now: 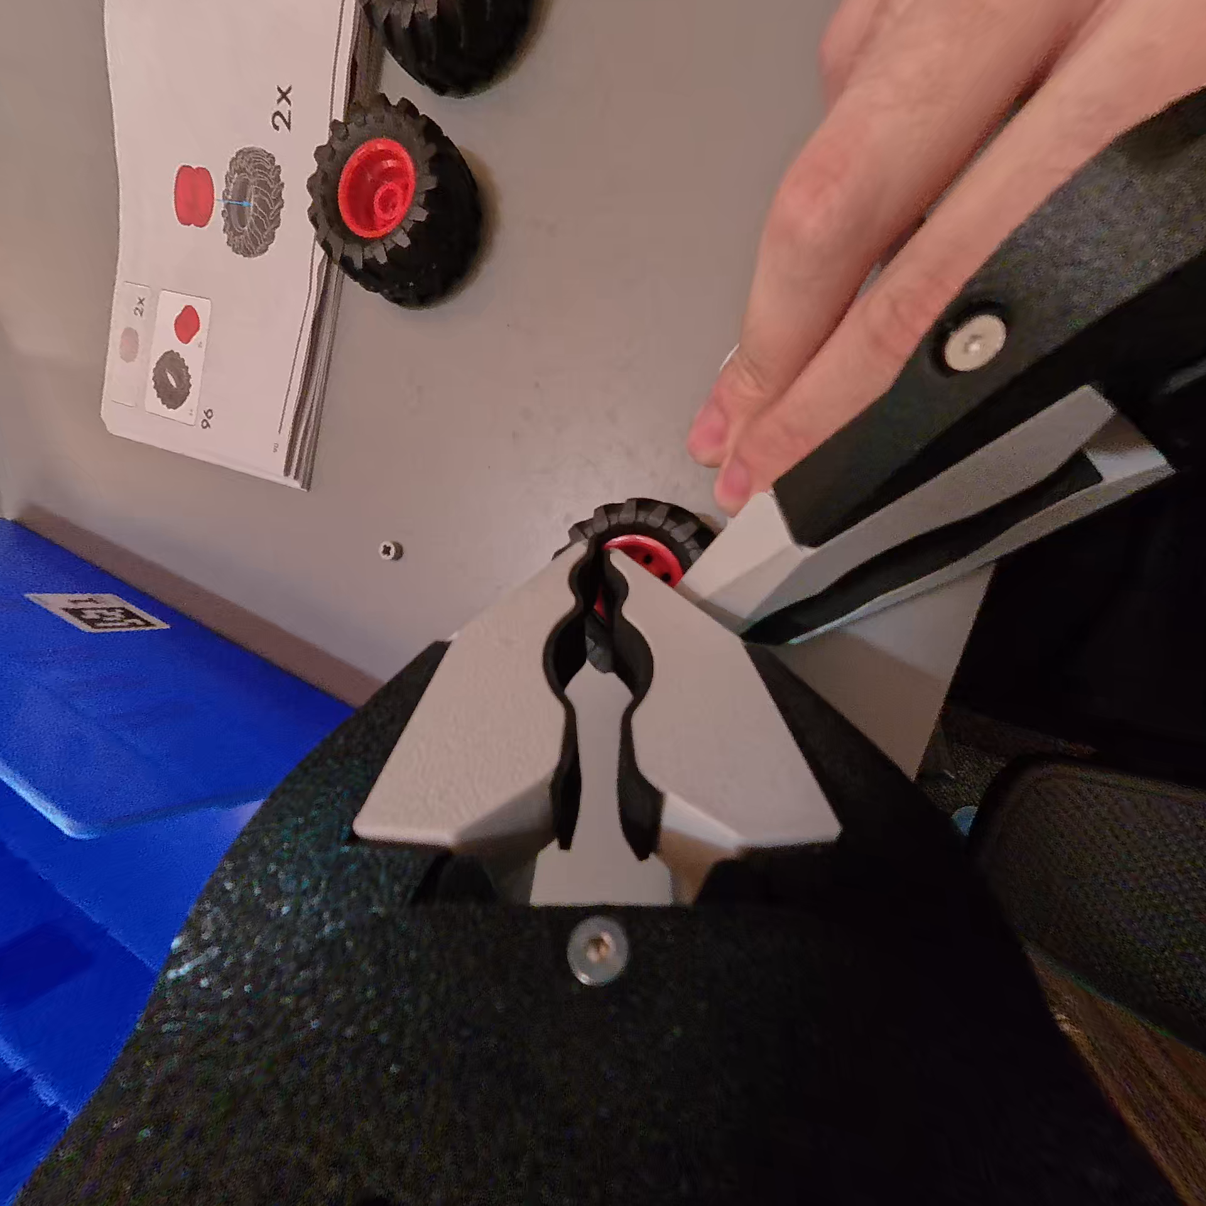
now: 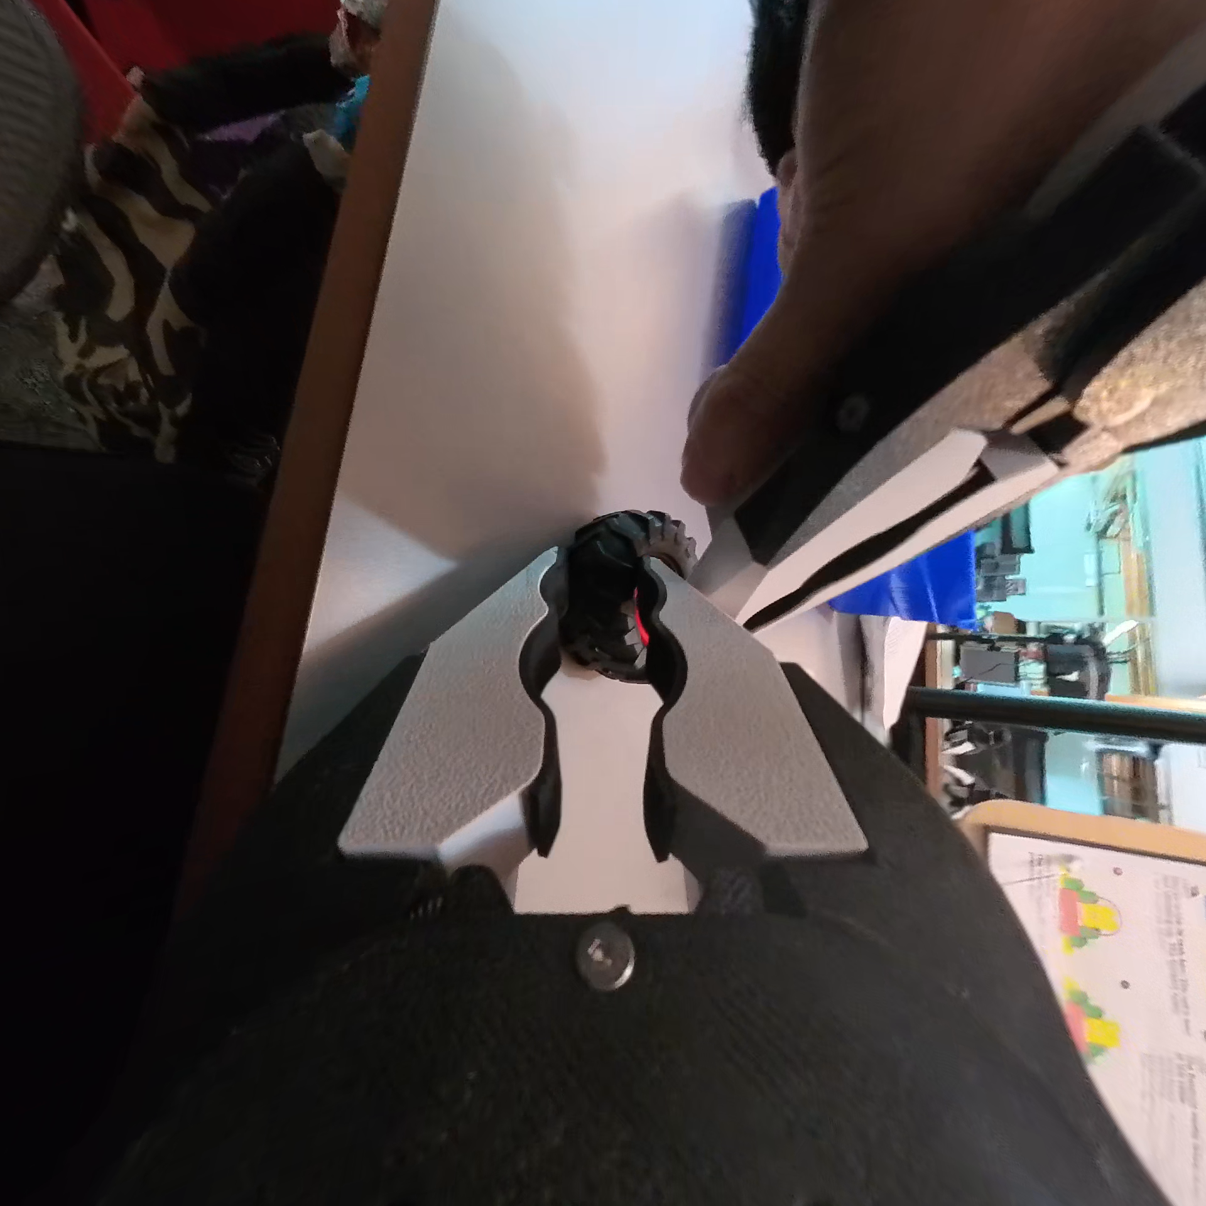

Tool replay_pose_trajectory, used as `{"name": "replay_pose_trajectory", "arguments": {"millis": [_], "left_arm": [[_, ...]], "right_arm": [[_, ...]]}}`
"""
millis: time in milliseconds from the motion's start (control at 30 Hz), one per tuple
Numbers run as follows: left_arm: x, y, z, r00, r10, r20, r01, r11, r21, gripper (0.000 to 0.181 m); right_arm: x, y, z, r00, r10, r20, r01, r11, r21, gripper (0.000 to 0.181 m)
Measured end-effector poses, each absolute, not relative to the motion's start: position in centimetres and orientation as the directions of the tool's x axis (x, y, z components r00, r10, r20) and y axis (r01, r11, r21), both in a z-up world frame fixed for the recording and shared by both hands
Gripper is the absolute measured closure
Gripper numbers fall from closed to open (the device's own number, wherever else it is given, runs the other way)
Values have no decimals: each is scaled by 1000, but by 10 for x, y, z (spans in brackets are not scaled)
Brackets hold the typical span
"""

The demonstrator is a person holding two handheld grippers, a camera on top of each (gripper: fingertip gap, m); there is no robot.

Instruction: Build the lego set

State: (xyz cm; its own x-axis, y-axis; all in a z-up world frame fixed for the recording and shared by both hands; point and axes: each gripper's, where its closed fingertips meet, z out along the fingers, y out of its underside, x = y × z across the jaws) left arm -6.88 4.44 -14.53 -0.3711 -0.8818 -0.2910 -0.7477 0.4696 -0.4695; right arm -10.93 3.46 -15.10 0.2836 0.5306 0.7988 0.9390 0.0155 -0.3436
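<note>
Left wrist view, left to right. A blue plastic bin (image 1: 98, 750) sits at 8 o'clock. An open white paper instruction booklet (image 1: 215, 228) lies at 11 o'clock on the grey counter (image 1: 555, 293). Touching the booklet's edge is a finished black knobbly rubber tyre with a red plastic hub (image 1: 391, 202), and a second black tyre (image 1: 450, 39) shows at 12 o'clock.

At centre, my left tongs (image 1: 603, 574) are nearly closed, pinching the red plastic rim (image 1: 643, 561) inside a third black rubber tyre (image 1: 643, 519). At 2 o'clock my right tongs (image 1: 724, 574) press against the same wheel, my hand (image 1: 881, 261) behind them.

Right wrist view. The right tongs (image 2: 603, 587) are part-open and clamped on that tyre's (image 2: 600, 607) tread, a sliver of red rim showing. The left tongs (image 2: 718, 587) enter from 2 o'clock, their tip right beside the tyre; I cannot tell whether it touches.

Risk, as I judge it: the rim looks only partly seated. Pushing off-axis could cock it in the tyre. The soft tread could also roll out of the right tongs, flicking the wheel across the counter.
</note>
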Motion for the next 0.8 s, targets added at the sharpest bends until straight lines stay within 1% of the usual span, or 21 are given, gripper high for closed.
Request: {"name": "replay_pose_trajectory", "arguments": {"millis": [67, 133, 200, 300, 333, 367, 433, 467, 533, 600, 667, 700, 767, 800], "left_arm": [[-69, 45, -144, -323, -911, -255, -756, 411, -510, 181], [-70, 46, -143, -272, -931, -245, -746, 365, -557, 181], [-75, 52, -142, -203, -943, -265, -743, 324, -585, 181], [-86, 60, -127, -88, -946, -312, -701, 281, -656, 177], [-91, 60, -123, -55, -954, -296, -686, 251, -683, 177], [-94, 56, -118, -35, -962, -272, -664, 226, -712, 177], [-95, 43, -111, -43, -970, -241, -606, 217, -766, 178], [-94, 37, -110, -57, -969, -241, -584, 229, -779, 176], [-93, 30, -115, -84, -960, -266, -588, 263, -765, 169], [-93, 27, -122, -104, -954, -283, -610, 286, -739, 168], [-90, 20, -125, -122, -954, -273, -601, 290, -744, 168], [-88, 18, -125, -122, -954, -275, -595, 292, -749, 167], [-83, 13, -124, -133, -946, -296, -579, 317, -751, 167], [-81, 11, -126, -144, -941, -306, -582, 331, -743, 167]], "right_arm": [[-109, 35, -151, 366, 547, 753, 905, -20, -425, 161], [-109, 34, -152, 368, 578, 729, 894, -6, -447, 159], [-100, 33, -147, 395, 581, 711, 881, -22, -472, 150], [-92, 27, -134, 472, 649, 596, 797, -25, -604, 158], [-86, 30, -125, 519, 645, 560, 755, -39, -655, 161], [-80, 34, -117, 559, 647, 519, 712, -53, -700, 168], [-73, 42, -107, 596, 672, 438, 652, -88, -753, 163], [-72, 45, -110, 588, 706, 396, 649, -120, -751, 160], [-67, 50, -117, 564, 755, 334, 671, -184, -718, 152], [-67, 52, -117, 549, 790, 275, 667, -215, -714, 154], [-68, 58, -113, 535, 794, 287, 670, -193, -717, 160], [-72, 55, -115, 496, 824, 274, 684, -176, -708, 157], [-73, 53, -126, 443, 861, 251, 735, -189, -652, 153], [-70, 56, -130, 435, 863, 256, 759, -198, -620, 156]]}}
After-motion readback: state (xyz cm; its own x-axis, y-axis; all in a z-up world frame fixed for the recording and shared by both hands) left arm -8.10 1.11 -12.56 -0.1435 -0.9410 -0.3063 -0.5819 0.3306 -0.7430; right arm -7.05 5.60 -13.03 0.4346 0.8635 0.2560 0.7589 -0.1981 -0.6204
